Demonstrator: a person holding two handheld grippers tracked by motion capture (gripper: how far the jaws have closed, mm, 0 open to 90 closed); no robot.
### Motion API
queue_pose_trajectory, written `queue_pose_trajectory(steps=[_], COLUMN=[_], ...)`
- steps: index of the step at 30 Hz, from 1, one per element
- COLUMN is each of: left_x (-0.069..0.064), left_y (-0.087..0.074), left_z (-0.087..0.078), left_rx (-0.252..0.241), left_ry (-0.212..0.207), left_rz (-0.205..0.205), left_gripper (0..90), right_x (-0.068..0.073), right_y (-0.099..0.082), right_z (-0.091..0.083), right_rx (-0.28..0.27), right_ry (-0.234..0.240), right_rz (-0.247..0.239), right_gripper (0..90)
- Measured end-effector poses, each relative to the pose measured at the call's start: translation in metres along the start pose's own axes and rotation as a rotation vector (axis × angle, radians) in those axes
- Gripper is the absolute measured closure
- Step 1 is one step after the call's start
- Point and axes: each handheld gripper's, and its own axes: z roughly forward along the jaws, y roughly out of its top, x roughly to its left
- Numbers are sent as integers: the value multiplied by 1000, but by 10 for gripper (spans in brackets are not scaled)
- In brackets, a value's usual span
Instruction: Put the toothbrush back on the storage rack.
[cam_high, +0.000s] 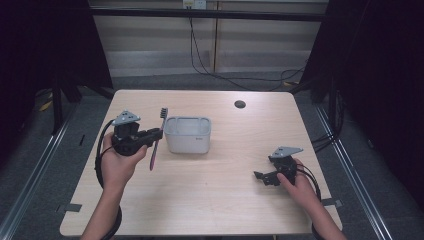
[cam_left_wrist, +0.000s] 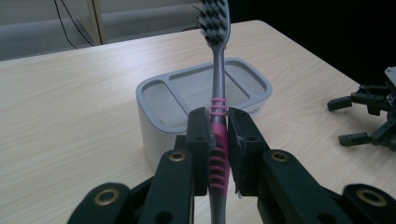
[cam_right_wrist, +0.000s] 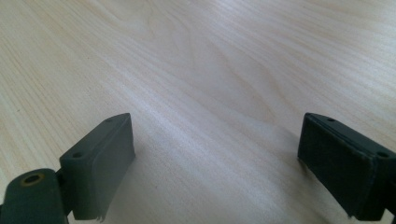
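A pink and grey toothbrush (cam_high: 157, 137) stands nearly upright, bristles up, just left of a grey and white holder box (cam_high: 188, 134). My left gripper (cam_high: 156, 135) is shut on its pink handle. In the left gripper view the toothbrush (cam_left_wrist: 218, 93) rises between the two pads in front of the box (cam_left_wrist: 196, 100), which has several compartments. My right gripper (cam_high: 260, 177) rests low over the table at the right, jaws wide apart. In the right gripper view, the right gripper (cam_right_wrist: 215, 158) has only bare wood between its pads.
The wooden table (cam_high: 225, 200) has a round cable hole (cam_high: 240, 104) near its far edge. Black curtains hang at both sides and cables lie on the floor behind. The right gripper (cam_left_wrist: 369, 116) also appears at the right edge of the left gripper view.
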Motion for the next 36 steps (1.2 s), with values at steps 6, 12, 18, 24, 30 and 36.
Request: queue_pose_trajectory(steps=[6,12,18,24,30,36], left_x=[-1,-2,-2,-2,-2,-2], left_y=[4,9,14,20,25,31], left_z=[3,5,6,9,14,16], left_rx=[-2,-21,-33,-33,-31,-36], left_ry=[0,5,7,1,5,6], left_rz=[4,8,4,2,1,-4], left_gripper=[797,797,797,797,797,797], right_x=[0,0,0,0,0,0], right_y=[0,0,0,0,0,0], right_z=[0,0,0,0,0,0], right_rx=[0,0,0,0,0,0], right_ry=[1,1,1,1,1,1], right_rz=[-1,-1,-1,-1,-1,-1], right_gripper=[101,101,101,101,101,101])
